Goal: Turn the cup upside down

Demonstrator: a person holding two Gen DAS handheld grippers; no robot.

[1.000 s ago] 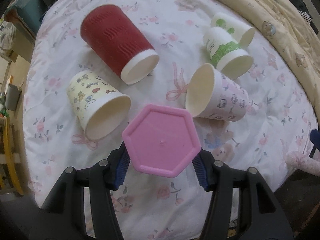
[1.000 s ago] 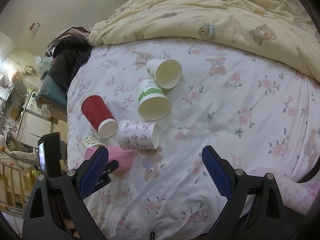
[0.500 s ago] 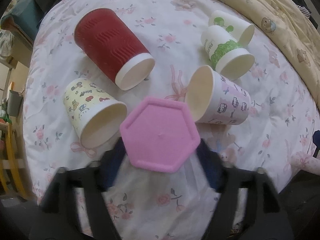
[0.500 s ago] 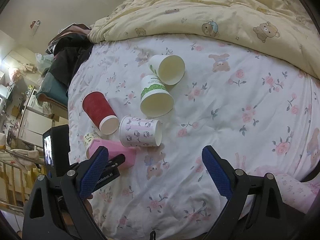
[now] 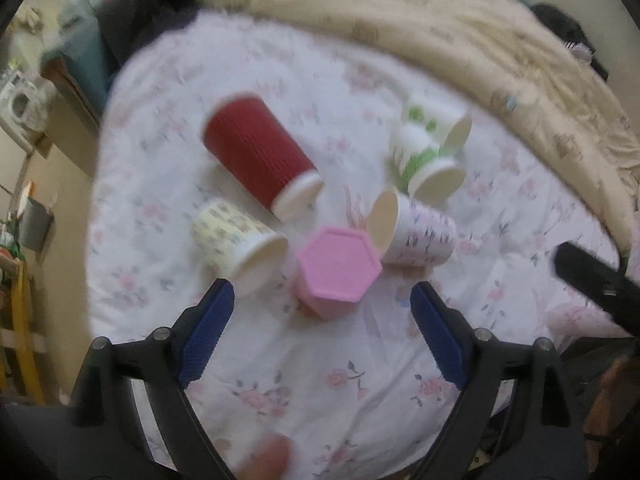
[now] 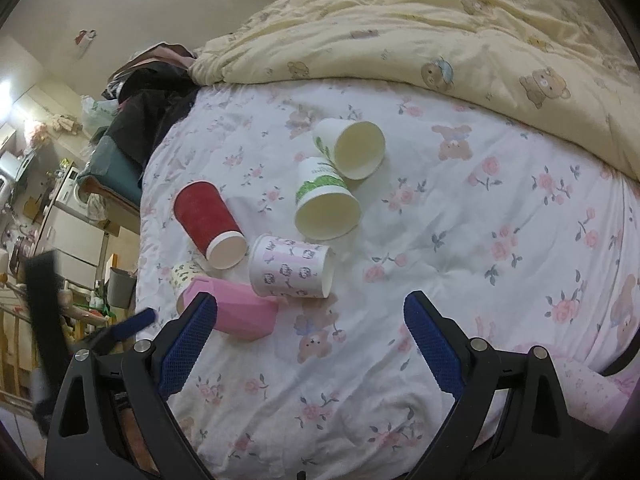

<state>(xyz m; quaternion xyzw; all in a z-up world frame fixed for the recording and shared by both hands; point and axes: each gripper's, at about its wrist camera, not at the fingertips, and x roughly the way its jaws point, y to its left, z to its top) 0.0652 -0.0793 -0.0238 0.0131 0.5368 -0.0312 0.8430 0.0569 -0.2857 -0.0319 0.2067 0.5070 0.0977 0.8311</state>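
Note:
A pink hexagonal cup (image 5: 338, 270) stands upside down on the flowered bed sheet, its flat base up; it also shows in the right wrist view (image 6: 240, 312). My left gripper (image 5: 320, 332) is open and empty, pulled back from the cup. My right gripper (image 6: 310, 340) is open and empty over the sheet, right of the pink cup. Around the pink cup lie a red cup (image 5: 260, 160), a cream patterned cup (image 5: 236, 240) and a white-pink printed cup (image 5: 412, 236), all on their sides.
Two green-printed white cups (image 6: 328, 200) (image 6: 352, 148) lie on their sides farther back. A yellow bear-print quilt (image 6: 440, 28) is piled along the far side. The bed's left edge (image 6: 140, 216) drops to furniture and dark clothes (image 6: 148, 104).
My left gripper let go of the pink cup, opened wide and drew back. The cup now stands upside down on the sheet. The right gripper barely moved.

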